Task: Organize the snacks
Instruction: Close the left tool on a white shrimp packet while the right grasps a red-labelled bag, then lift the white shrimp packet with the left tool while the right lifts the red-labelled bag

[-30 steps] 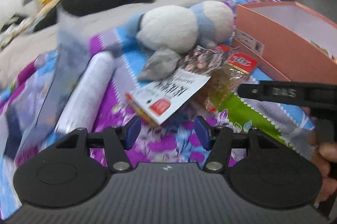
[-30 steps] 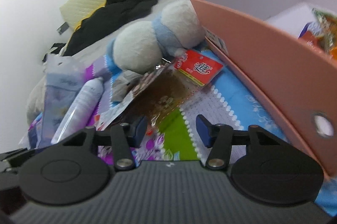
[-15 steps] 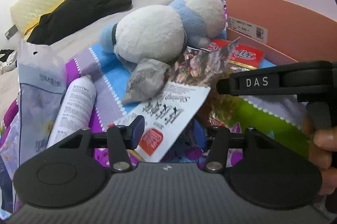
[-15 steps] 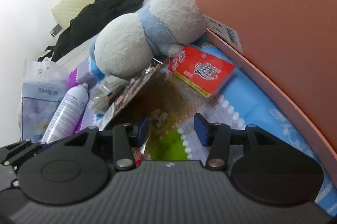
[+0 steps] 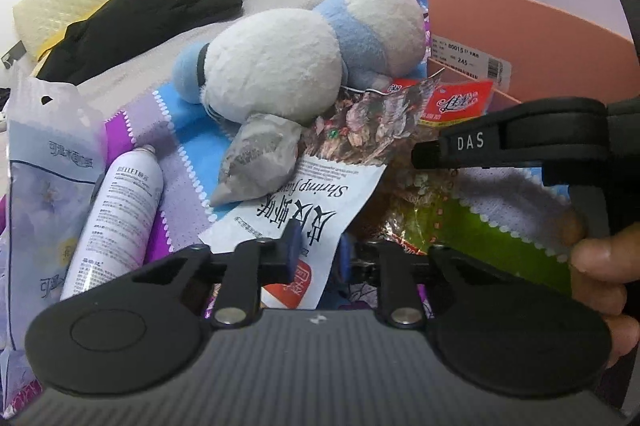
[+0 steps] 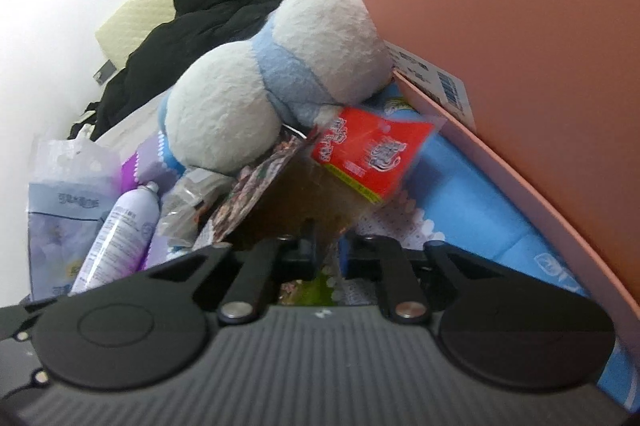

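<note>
1. Fingers first: my left gripper (image 5: 316,252) has its jaws closing on the near corner of the white shrimp packet (image 5: 308,214); the blue pads sit on either side of it and look to be pressing it.
2. My right gripper (image 6: 326,252) has its jaws closing too, nearly together, pinching the near edge of the clear brown snack bag (image 6: 316,193).
3. From the left view, the right gripper's dark finger (image 5: 480,145) crosses above the green-bottomed bag (image 5: 480,226), with a hand (image 5: 604,266) at the right edge.
4. Just left of the shrimp packet lies a white spray can (image 5: 120,222), and beside that stands a pale tissue pack (image 5: 44,185).
5. All of it rests on a floral cloth (image 5: 180,129) in purple and blue.
6. A red packet (image 6: 370,153) lies beyond the brown bag, close to the pink box (image 6: 520,65).
7. A white and blue plush toy (image 5: 304,57) lies behind the snacks, touching the box.
8. Farthest back I see black clothing (image 5: 168,5) on the bed.
</note>
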Available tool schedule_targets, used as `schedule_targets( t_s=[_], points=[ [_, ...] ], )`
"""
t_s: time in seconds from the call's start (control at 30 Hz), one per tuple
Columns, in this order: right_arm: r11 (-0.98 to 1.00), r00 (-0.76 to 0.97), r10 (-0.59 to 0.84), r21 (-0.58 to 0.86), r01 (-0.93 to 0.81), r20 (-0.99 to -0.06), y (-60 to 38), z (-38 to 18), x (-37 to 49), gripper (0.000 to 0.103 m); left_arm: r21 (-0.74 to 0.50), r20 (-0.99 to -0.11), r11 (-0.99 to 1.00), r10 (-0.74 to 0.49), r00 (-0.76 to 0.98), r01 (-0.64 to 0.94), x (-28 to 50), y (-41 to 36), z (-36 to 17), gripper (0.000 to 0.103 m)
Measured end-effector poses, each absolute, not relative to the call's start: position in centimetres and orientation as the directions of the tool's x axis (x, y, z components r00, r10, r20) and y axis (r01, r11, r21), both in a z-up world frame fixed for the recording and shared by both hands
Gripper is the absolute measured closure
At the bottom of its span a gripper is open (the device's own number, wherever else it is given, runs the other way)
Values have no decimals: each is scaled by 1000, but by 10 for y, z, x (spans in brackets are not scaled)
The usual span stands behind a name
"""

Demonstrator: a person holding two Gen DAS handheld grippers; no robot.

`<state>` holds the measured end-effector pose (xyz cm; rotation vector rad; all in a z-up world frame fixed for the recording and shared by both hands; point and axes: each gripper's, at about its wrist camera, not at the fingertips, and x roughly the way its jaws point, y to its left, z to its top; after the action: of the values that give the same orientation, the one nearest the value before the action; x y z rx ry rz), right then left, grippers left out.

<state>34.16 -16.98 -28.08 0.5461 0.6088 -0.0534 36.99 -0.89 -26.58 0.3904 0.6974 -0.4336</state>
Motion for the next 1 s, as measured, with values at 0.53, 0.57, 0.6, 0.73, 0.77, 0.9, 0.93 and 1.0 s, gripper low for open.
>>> schedule_targets(
  t_s=[0.53,0.57,0.6,0.73,0.77,0.9,0.93,1.0],
  points=[
    [914,813,121,384,133,-570,-165,-231,295,100,61,-678,944,-200,708,325,313,10,-212,97],
    [917,811,125,379,126,-571,-165,-229,290,100,41,-684,952,-194,704,302,308,12,-210,98],
    [921,812,130,372,113,-569,-165,-227,284,100,28,-686,959,-186,704,281,303,12,-208,99],
    [938,818,137,340,75,-559,-165,-217,262,100,8,-673,967,-183,716,254,278,7,-198,99],
    [941,818,140,333,66,-558,-165,-215,257,100,5,-671,968,-183,719,251,272,5,-195,100],
    [950,820,154,310,31,-551,-164,-205,237,100,-10,-661,974,-176,729,226,248,-1,-185,100],
    [953,819,157,302,21,-552,-163,-203,231,99,-15,-660,975,-175,730,220,243,-1,-183,100],
    [957,817,166,291,3,-553,-162,-199,220,100,-34,-660,977,-181,729,211,231,-2,-180,101]
  ],
)
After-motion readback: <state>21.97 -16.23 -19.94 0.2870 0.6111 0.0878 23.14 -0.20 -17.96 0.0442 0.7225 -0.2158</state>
